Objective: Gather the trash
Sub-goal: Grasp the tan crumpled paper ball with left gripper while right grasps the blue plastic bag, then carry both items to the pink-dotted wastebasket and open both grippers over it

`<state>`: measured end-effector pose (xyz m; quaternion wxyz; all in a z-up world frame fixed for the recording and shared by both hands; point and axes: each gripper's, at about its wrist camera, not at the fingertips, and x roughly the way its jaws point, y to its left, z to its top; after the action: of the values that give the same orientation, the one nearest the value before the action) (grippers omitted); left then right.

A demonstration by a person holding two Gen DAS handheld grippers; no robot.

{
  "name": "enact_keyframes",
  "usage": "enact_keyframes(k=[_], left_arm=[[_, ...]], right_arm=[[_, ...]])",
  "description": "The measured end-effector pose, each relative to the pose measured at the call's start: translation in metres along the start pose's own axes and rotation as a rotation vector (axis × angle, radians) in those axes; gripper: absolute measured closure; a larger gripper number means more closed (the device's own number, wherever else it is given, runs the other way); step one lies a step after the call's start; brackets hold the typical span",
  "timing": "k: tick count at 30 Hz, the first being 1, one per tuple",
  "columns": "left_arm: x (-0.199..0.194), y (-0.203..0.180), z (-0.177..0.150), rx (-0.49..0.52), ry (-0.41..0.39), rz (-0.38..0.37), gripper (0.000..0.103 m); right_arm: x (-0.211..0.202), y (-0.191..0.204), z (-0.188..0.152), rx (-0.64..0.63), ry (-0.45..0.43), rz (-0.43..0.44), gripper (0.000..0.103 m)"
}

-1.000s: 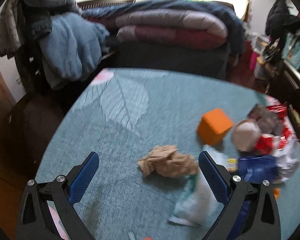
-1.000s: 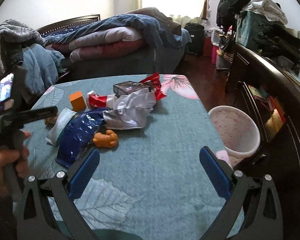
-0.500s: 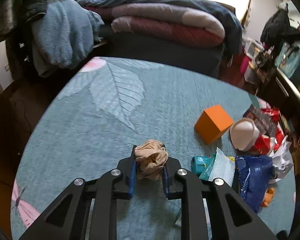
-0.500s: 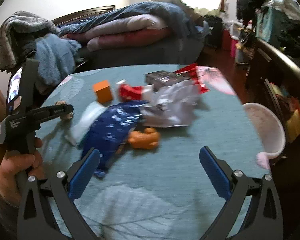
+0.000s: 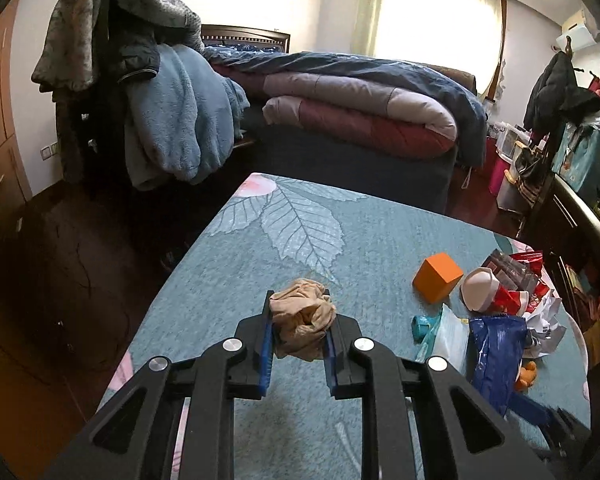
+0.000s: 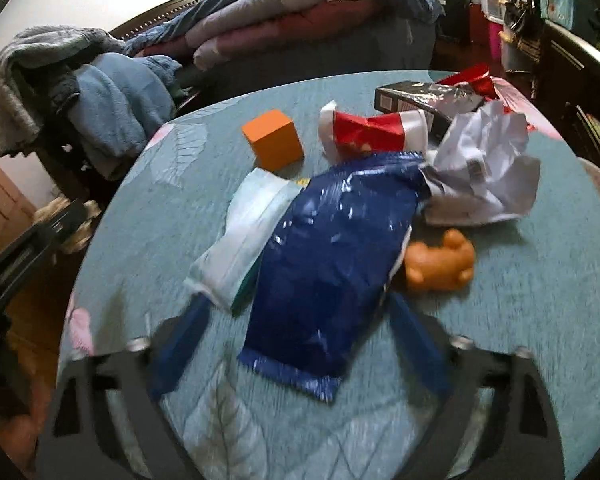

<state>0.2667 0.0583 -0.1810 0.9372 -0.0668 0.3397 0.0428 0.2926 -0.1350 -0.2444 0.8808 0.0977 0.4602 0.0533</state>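
The left side of the counter [image 5: 260,264] is bare, so a hand can pass there. On the right side, trash is packed close: a blue bag [image 6: 332,256], a white wrapper [image 6: 244,232], crumpled paper [image 6: 484,164], an orange block [image 6: 274,140] and an orange toy [image 6: 440,262].

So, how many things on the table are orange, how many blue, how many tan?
Orange: 2, the cube and the small toy
Blue: 1, the foil bag
Tan: 1, the crumpled wad in the left gripper
Total: 4
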Motion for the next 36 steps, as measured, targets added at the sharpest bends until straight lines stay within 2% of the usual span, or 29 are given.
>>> enact_keyframes(k=[1, 2, 3, 5, 6, 15, 20, 26, 36], left_arm=[[-0.001, 0.002, -0.001, -0.002, -0.003, -0.001, 0.083], [-0.001, 0.004, -0.002, -0.004, -0.004, -0.001, 0.083], [-0.003, 0.005, -0.003, -0.004, -0.006, -0.003, 0.082], [-0.005, 0.007, -0.005, -0.006, -0.009, -0.006, 0.083], [-0.008, 0.008, -0.005, -0.007, -0.012, -0.01, 0.083], [-0.048, 0.001, -0.006, -0.006, -0.062, -0.034, 0.082], [-0.074, -0.018, -0.01, 0.011, -0.085, -0.059, 0.082], [-0.087, -0.064, -0.016, 0.072, -0.076, -0.126, 0.082], [-0.08, -0.174, -0.027, 0.217, -0.047, -0.276, 0.082]], right_arm=[[0.002, 0.001, 0.001, -0.006, -0.003, -0.02, 0.035], [0.004, 0.002, 0.003, -0.013, -0.004, -0.039, 0.048], [0.005, 0.002, 0.005, -0.014, -0.005, -0.033, 0.069], [0.005, -0.003, 0.004, 0.004, 0.013, 0.02, 0.094], [0.002, -0.006, 0.002, 0.016, 0.016, 0.061, 0.095], [-0.064, -0.023, -0.026, -0.029, -0.067, 0.155, 0.096], [-0.106, -0.04, -0.041, -0.049, -0.125, 0.172, 0.096], [-0.133, -0.076, -0.053, -0.026, -0.175, 0.122, 0.096], [-0.152, -0.153, -0.059, 0.036, -0.233, 0.0, 0.095]])
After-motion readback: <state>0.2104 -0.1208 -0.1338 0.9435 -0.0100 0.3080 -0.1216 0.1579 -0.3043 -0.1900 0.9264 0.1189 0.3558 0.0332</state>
